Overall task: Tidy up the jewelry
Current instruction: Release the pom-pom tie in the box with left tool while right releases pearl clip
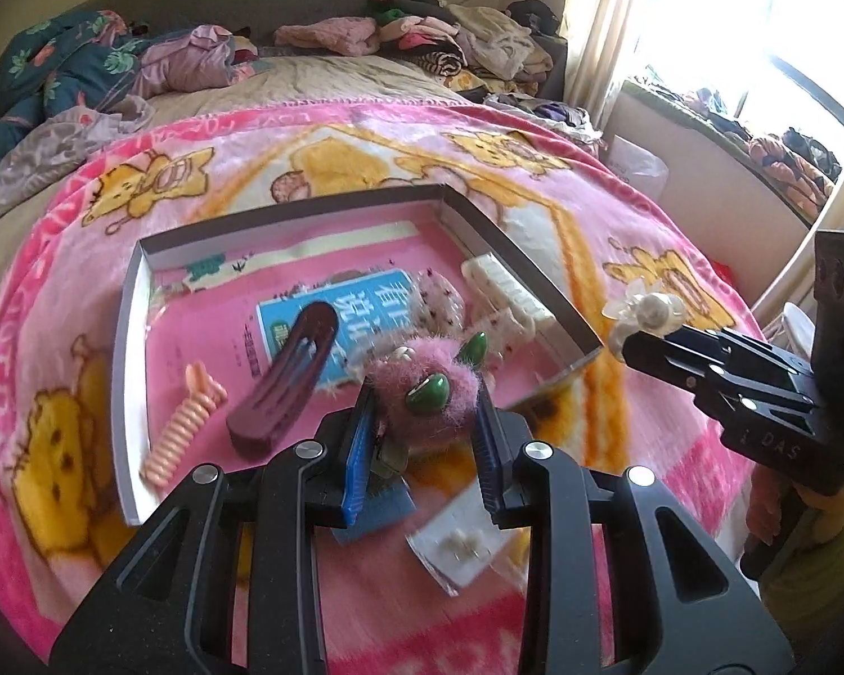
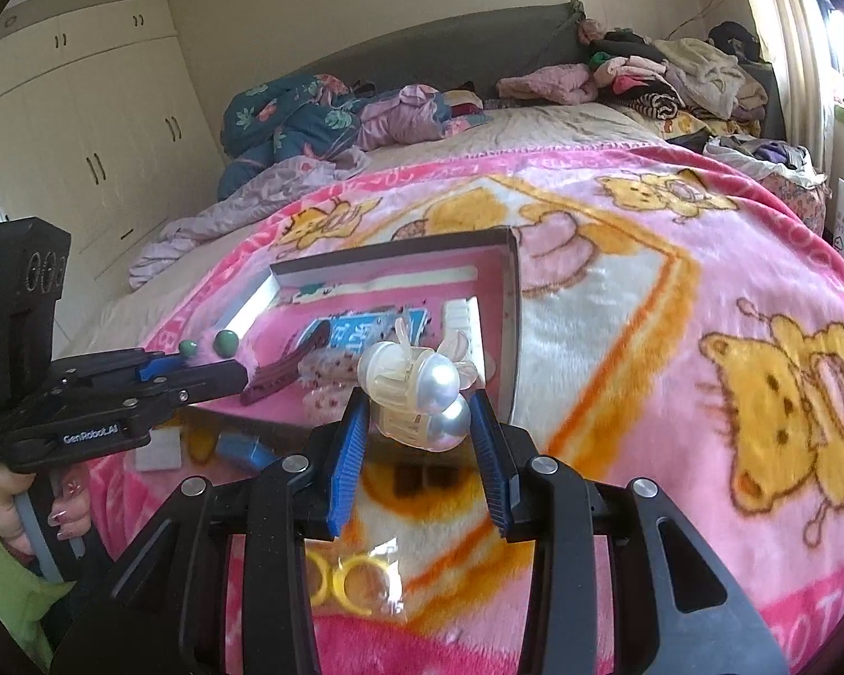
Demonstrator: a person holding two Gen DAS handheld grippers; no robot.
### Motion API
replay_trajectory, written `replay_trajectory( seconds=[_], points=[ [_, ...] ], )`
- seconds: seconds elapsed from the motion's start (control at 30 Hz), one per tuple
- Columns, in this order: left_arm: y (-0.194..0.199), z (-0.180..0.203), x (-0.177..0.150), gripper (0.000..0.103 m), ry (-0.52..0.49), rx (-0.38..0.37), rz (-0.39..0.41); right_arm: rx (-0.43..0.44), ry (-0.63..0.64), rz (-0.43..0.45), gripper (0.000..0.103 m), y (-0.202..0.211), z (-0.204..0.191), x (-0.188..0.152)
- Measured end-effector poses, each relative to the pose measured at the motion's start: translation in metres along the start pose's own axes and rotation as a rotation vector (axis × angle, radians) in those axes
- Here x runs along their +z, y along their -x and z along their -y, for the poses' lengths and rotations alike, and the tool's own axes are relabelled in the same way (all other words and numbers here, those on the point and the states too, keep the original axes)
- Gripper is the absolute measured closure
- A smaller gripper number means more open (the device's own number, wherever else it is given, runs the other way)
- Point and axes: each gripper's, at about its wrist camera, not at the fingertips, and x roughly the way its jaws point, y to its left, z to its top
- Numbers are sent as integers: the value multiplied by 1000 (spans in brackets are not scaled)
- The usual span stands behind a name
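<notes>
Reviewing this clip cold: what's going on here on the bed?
A person is sorting hair accessories into a shallow box on a pink cartoon blanket. The left gripper is shut on a fuzzy pink clip with green stones; the right gripper is shut on a translucent claw clip with pearl beads. In the box already lie a maroon barrette, a peach spiral clip and a white claw clip.
</notes>
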Motion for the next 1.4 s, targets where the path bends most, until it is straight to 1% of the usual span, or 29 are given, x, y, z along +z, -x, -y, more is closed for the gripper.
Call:
replay_trajectory(
  seconds=[0.23, 0.47, 0.9, 1.4],
  points=[
    [-13, -17, 15, 80, 35, 3, 3, -2, 12, 1, 68, -11, 0, 10],
    [-26, -35, 21, 80, 59, 21, -10, 10, 19, -12, 68, -27, -3, 15],
    [-46, -72, 15, 80, 123, 57, -42, 45, 40, -56, 68, -65, -12, 21],
    [-61, -103, 5, 79, 183, 68, -67, 101, 87, -132, 68, -98, -38, 10]
  ],
)
